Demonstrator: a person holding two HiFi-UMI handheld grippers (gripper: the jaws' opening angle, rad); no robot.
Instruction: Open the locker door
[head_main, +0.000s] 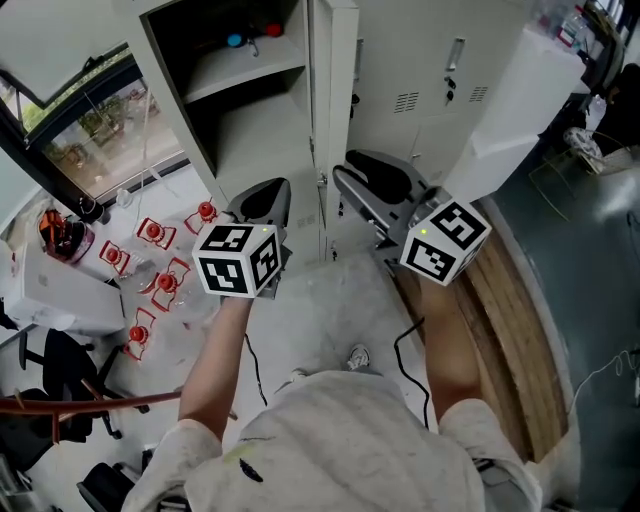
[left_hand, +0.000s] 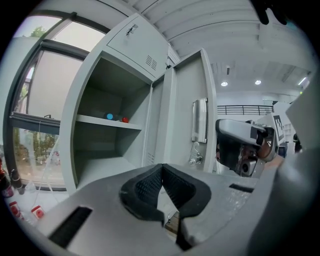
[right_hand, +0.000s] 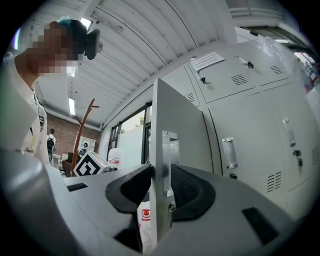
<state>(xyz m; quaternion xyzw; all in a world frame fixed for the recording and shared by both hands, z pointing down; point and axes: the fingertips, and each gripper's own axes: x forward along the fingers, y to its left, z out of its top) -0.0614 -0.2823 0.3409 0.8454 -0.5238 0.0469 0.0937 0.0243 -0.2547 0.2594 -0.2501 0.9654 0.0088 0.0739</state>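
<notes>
The grey locker (head_main: 250, 110) stands with its door (head_main: 340, 100) swung out, edge-on in the head view. My right gripper (head_main: 372, 190) is shut on the door's edge at the metal handle (right_hand: 166, 160), and the panel (right_hand: 175, 120) runs up between its black pads (right_hand: 190, 187). My left gripper (head_main: 268, 203) hovers in front of the open compartment, left of the door, shut with nothing in it (left_hand: 161, 167). Inside, a shelf (left_hand: 107, 121) carries a blue thing (left_hand: 109, 116) and a red thing (left_hand: 125, 119).
More shut lockers (head_main: 440, 80) continue to the right of the door. At the left are a window (head_main: 90, 130), several red-marked items on the floor (head_main: 150, 260), a white box (head_main: 60, 285) and a chair (head_main: 60, 380). A black cable (head_main: 410, 340) lies by my feet.
</notes>
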